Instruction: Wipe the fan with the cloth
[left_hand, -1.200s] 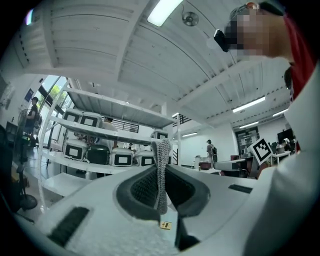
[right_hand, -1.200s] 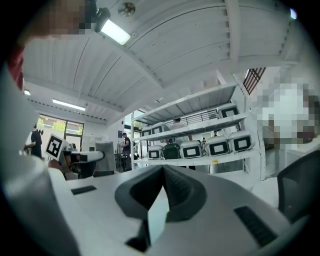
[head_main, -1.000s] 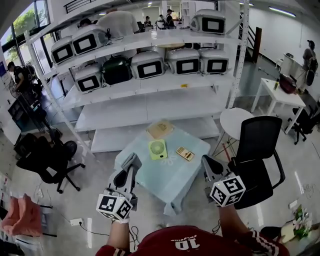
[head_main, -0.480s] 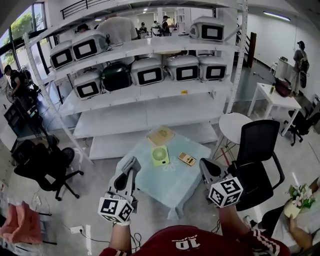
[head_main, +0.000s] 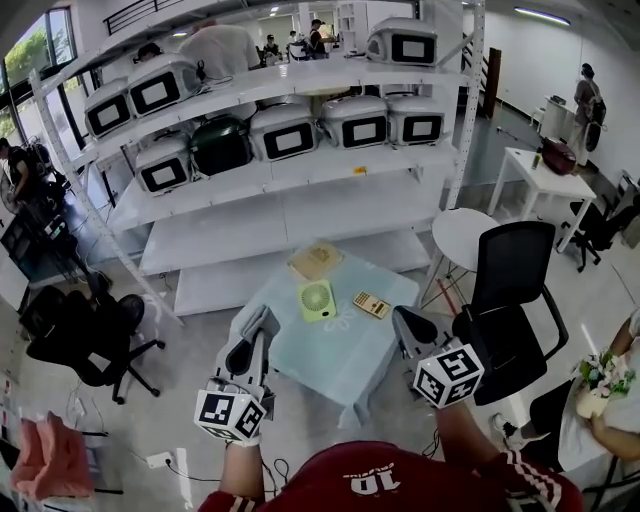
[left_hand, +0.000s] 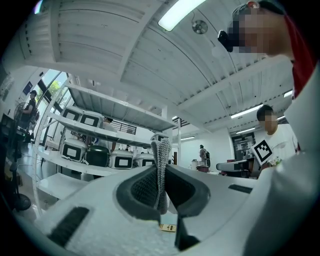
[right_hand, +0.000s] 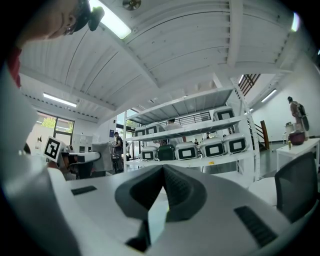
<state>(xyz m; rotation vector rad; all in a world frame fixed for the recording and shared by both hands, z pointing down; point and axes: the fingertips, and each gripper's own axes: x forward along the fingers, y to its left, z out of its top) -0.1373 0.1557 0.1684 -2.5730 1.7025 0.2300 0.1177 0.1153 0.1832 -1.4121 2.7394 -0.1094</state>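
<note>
A small green fan (head_main: 317, 300) lies on a low table (head_main: 340, 355) covered in pale blue, in the head view. My left gripper (head_main: 252, 342) hovers at the table's near left corner. It is shut on a grey cloth (head_main: 262, 322), which stands up between the jaws as a knitted fold (left_hand: 161, 160) in the left gripper view. My right gripper (head_main: 408, 326) hangs over the table's near right edge. Its jaws are shut (right_hand: 162, 170) with nothing held between them. Both grippers are short of the fan and apart from it.
A yellow calculator-like item (head_main: 371, 305) lies right of the fan and a brown pad (head_main: 317, 260) behind it. A black office chair (head_main: 510, 290) and a round white table (head_main: 468, 240) stand at right. White shelving (head_main: 290, 190) with appliances fills the back. Another black chair (head_main: 90, 340) is at left.
Both grippers hold nearly the same place and state. The head view has shifted slightly, and a person's hand with flowers has come in at the lower right edge.
</note>
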